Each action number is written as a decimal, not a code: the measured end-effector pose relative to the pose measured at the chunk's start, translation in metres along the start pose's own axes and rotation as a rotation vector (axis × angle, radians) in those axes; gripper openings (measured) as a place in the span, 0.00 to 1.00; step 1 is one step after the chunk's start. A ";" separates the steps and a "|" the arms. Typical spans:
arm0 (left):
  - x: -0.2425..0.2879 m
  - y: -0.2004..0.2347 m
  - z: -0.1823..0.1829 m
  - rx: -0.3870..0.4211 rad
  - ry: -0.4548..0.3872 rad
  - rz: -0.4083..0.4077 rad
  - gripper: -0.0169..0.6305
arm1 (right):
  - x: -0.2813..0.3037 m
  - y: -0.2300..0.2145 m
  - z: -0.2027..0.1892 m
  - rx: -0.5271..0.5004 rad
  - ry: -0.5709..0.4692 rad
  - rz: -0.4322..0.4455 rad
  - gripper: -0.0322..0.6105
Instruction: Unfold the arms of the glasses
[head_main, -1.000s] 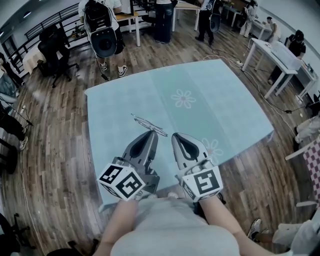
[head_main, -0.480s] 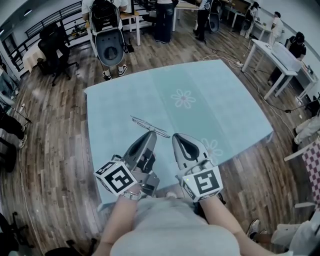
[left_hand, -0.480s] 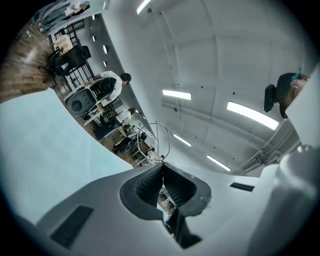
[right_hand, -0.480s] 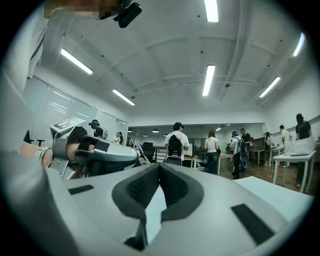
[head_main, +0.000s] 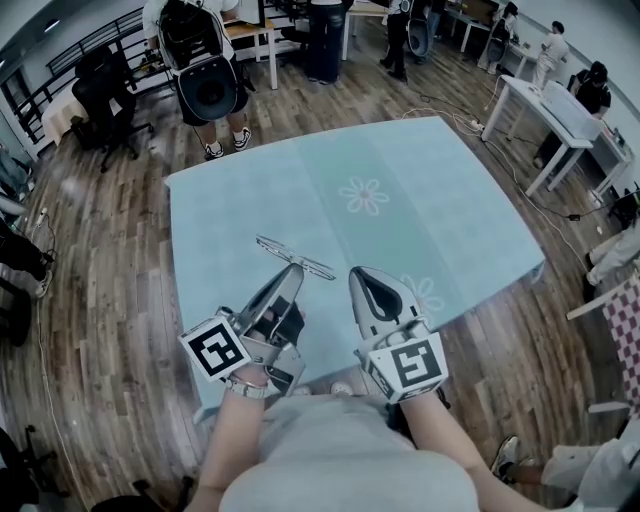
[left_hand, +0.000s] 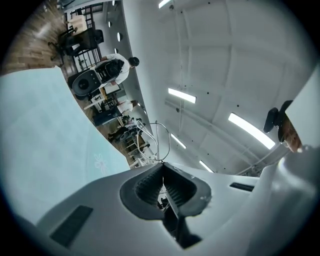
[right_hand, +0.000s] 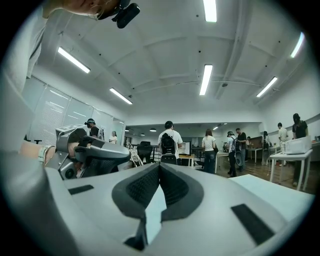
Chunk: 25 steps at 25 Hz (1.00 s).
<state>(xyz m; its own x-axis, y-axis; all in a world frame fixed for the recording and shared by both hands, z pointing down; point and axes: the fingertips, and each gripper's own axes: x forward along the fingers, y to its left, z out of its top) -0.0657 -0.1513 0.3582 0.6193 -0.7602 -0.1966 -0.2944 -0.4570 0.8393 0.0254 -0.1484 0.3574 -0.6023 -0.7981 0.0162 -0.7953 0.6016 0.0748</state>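
Thin wire-framed glasses (head_main: 293, 256) hang just above the pale teal tablecloth (head_main: 400, 170), near its front left. My left gripper (head_main: 296, 270) is shut on them at their near side and is rolled over on its side. In the left gripper view a wire lens loop (left_hand: 159, 142) sticks out past the closed jaw tips (left_hand: 162, 164). My right gripper (head_main: 362, 276) hovers just right of it, shut and holding nothing, clear of the glasses. The right gripper view shows its closed jaws (right_hand: 159, 166), with the left gripper (right_hand: 92, 155) and the glasses (right_hand: 134, 152) to its left.
Flower prints (head_main: 364, 195) mark the cloth. Past the table's far edge stands a person with a backpack (head_main: 200, 60). A white desk (head_main: 560, 110) is at the right and an office chair (head_main: 110, 100) at the far left, on wooden floor (head_main: 110, 300).
My left gripper has rolled about its own axis, its marker cube swinging left and down. The glasses have shifted a little up and left with it. The right gripper has stayed put.
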 end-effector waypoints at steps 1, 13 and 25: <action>0.000 0.000 0.000 -0.018 0.006 -0.006 0.04 | 0.000 -0.001 -0.001 0.001 0.002 -0.001 0.06; -0.005 -0.002 0.010 -0.253 0.045 -0.021 0.04 | 0.004 0.004 -0.019 0.073 0.031 0.060 0.06; -0.003 -0.006 0.007 -0.308 0.059 -0.045 0.04 | 0.005 0.019 -0.032 0.036 0.086 0.152 0.11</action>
<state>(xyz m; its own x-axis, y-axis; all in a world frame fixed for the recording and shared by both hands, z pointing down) -0.0707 -0.1494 0.3504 0.6702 -0.7103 -0.2151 -0.0369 -0.3214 0.9462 0.0092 -0.1418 0.3905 -0.7087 -0.6970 0.1097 -0.6986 0.7149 0.0297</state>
